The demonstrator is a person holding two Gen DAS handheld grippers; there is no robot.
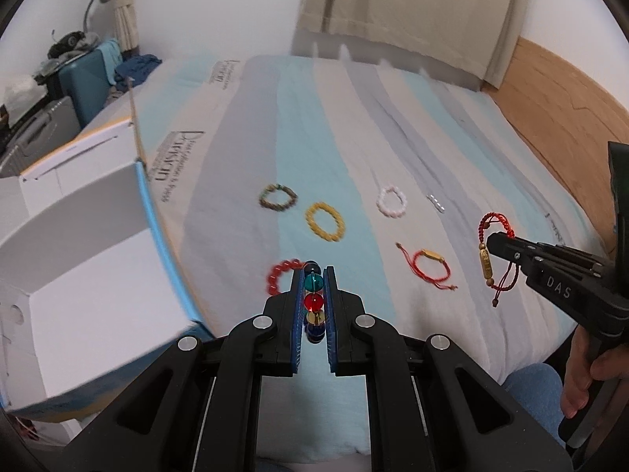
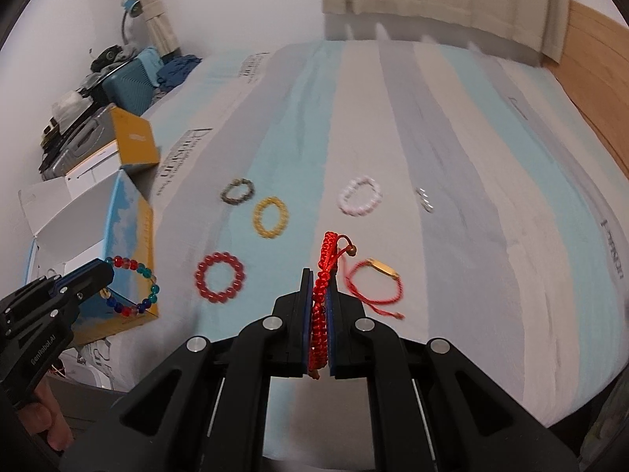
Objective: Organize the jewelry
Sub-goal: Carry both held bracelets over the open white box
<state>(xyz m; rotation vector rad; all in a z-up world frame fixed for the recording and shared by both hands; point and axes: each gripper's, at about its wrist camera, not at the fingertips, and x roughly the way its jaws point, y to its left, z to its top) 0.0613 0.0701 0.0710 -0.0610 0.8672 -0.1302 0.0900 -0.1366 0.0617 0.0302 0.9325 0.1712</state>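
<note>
Striped bedsheet (image 1: pixel 354 126) filled the centre of both views. White open box (image 1: pixel 78 259) with blue edge sat at left of the left wrist view; in the right wrist view it showed at mid left (image 2: pixel 98 212).

Left gripper (image 1: pixel 313 275), bottom centre of its own view, had jaws clamped on a multicolour bead bracelet (image 1: pixel 313 301); beads stacked edge-on between the blue pads. In the right wrist view the same bracelet (image 2: pixel 135 287) hung as a loop off that gripper (image 2: pixel 100 271) at lower left, in front of the box side.

Right gripper (image 2: pixel 319 279), bottom centre of its view, had jaws clamped on a red braided cord bracelet (image 2: pixel 328 251). In the left wrist view it (image 1: pixel 491 242) came in from the right edge, bracelet (image 1: pixel 489 232) dangling with a gold barrel charm below.

Lying on the sheet, mid frame, left wrist view:
- red bead bracelet (image 1: pixel 277 275), just left of the left fingertips
- yellow bead bracelet (image 1: pixel 324 222)
- thin red cord bracelet with gold plate (image 1: pixel 428 267)
- brown-green bead bracelet (image 1: pixel 277 196), upper left of the yellow one
- pale pink bead bracelet (image 1: pixel 391 201)
- small silver piece (image 1: pixel 436 203), right of the pink one, too blurred to identify
</note>
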